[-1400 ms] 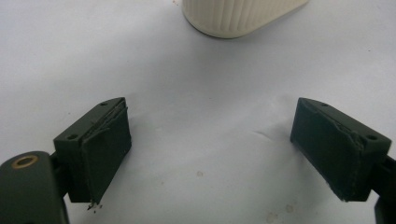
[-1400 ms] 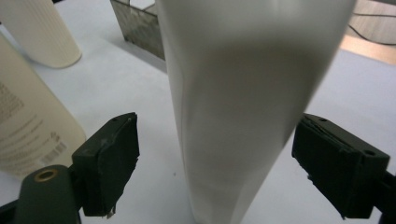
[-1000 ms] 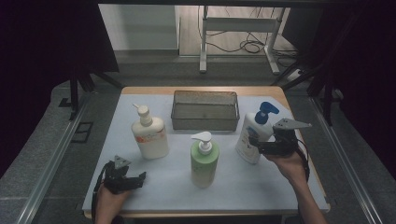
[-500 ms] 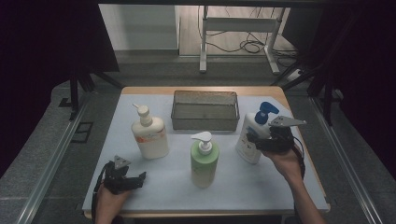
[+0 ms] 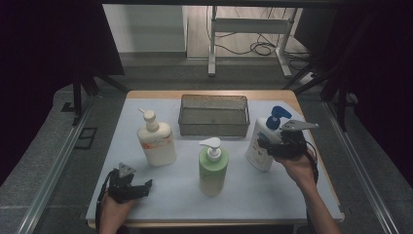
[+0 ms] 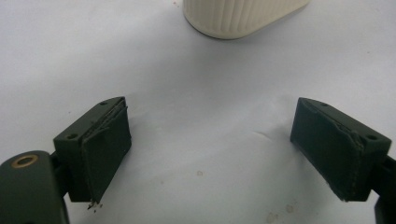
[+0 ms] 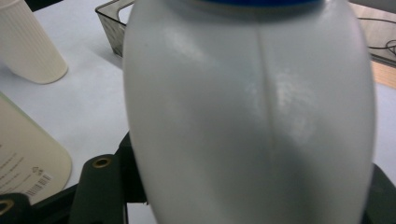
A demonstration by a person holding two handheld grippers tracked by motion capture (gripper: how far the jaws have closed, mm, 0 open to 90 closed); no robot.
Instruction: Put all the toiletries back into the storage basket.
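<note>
R tongs [image 5: 265, 146] clamp white blue-capped bottle [image 5: 260, 146] near tabletop's right edge; keep it upright, lift straight. L tongs [image 6: 224, 149] released, idle.

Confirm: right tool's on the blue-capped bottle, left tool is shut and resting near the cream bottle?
Not quite. The left tool is open: the left gripper view shows its jaws wide apart over bare table, near the cream bottle. The right tool is on the blue-capped bottle, as you said.
</note>
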